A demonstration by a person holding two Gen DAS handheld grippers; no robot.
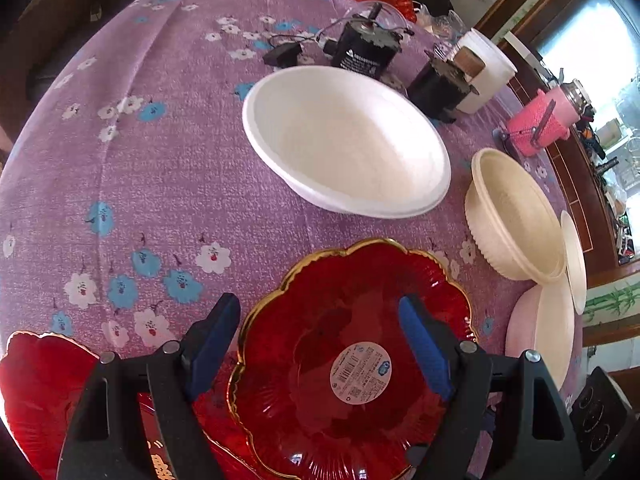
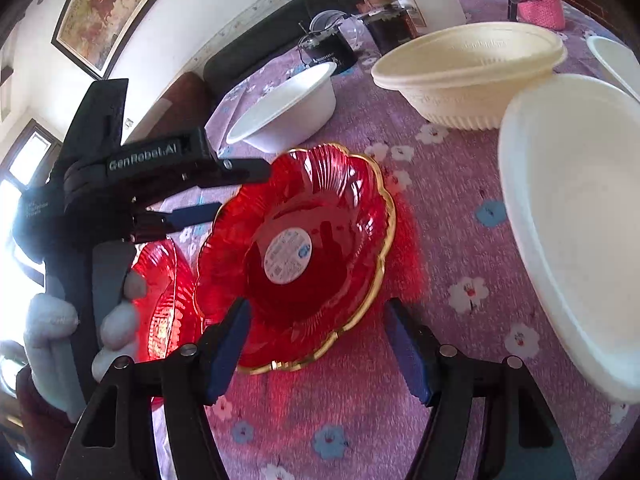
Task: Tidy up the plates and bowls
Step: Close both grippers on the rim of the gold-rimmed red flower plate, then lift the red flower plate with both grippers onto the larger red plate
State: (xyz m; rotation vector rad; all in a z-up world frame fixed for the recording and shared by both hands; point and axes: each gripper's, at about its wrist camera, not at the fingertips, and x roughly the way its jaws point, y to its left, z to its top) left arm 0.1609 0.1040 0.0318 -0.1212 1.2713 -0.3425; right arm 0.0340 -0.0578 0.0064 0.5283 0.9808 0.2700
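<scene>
On the counter, under a purple flowered cloth, a second red plate lies at the near left edge of the left wrist view, partly under the tool's frame. Just right of it sits the red glass plate with a gold scalloped rim and a round white sticker at its centre. The left tool straddles this plate's left rim: one blue finger stands outside over the cloth, the other over the plate's inside, and whether either pad touches the glass cannot be told. Farther back stands a wide white bowl, and to the right a cream ribbed bowl, with another white bowl near it.

In the right wrist view a gloved hand grips the left tool's handle at the left. The right tool hangs released over the same plate's near rim, nothing between its fingers.
</scene>
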